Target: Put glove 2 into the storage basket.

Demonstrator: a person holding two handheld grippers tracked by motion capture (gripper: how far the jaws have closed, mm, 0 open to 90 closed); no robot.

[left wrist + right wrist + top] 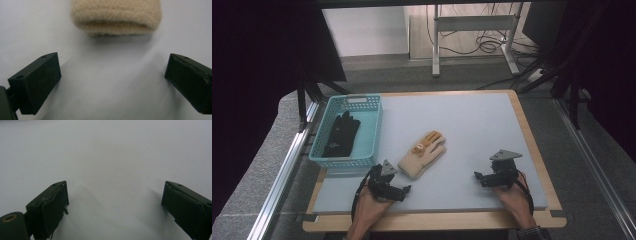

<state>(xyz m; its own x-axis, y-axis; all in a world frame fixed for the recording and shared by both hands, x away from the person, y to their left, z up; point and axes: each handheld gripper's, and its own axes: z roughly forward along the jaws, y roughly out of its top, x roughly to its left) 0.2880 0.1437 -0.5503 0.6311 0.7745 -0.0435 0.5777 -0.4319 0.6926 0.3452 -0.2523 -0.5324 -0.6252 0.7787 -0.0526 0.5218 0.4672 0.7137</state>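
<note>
Left gripper [404, 190]: lower left of the high view, jaws spread wide with nothing between them; in its own view the pads rest low over bare mat.
Right gripper [477, 176]: lower right of the high view, jaws also wide apart and empty, pointing left across the mat.
Glove [422, 154]: cream knit with orange fingers, flat on the mat [472, 125] at centre, just up and right of the left gripper.
Cuff [115, 15]: straight ahead of the left jaws at the top of the left gripper view, near but not touching.
Long axis: runs from cuff at lower left to fingertips at upper right in the high view.
Nearer hand: the left, by a clear margin; the right stands well apart.
Next move, as I judge it: left gripper forward onto the cuff.
Basket [374, 125]: teal, upper left of the mat, holding a black glove [341, 134].
</note>
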